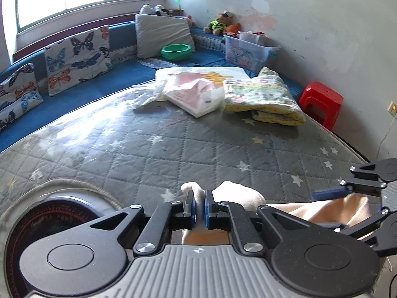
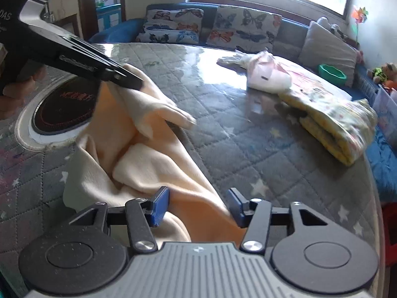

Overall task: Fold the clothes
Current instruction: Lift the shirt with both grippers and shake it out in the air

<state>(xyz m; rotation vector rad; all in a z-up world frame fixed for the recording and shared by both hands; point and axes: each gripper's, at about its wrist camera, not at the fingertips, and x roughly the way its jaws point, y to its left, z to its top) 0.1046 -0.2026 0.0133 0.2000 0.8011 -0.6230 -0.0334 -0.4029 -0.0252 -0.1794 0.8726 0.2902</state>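
A round table [image 2: 248, 149] under a grey quilted star-print cover carries everything. Its middle and its near-right stretch lie bare, and the right rim curves off toward a red stool [image 1: 321, 101]. Beyond the far edge runs a blue bench [image 1: 119, 77] with butterfly cushions [image 1: 78, 57] below a window. Near the far-right edge a folded yellow floral blanket [image 1: 265, 99] lies just beside a pink-and-white bagged bundle [image 1: 193, 92]. At the near-left edge a dark round inset [image 2: 64, 109] sits in the cover.

The cream garment [image 2: 153, 159] lies crumpled at the near edge, between that inset and the bare middle, one sleeve trailing toward the centre.

The left gripper [image 1: 199, 207] is clenched on a raised fold of the cream garment, cloth bulging between and above its blue pads [image 1: 207, 208]. The right gripper [image 2: 197, 208] is released, its jaws standing partly apart. Cloth runs between them; the left pad [image 2: 158, 207] lies against it, the right pad stands just clear.
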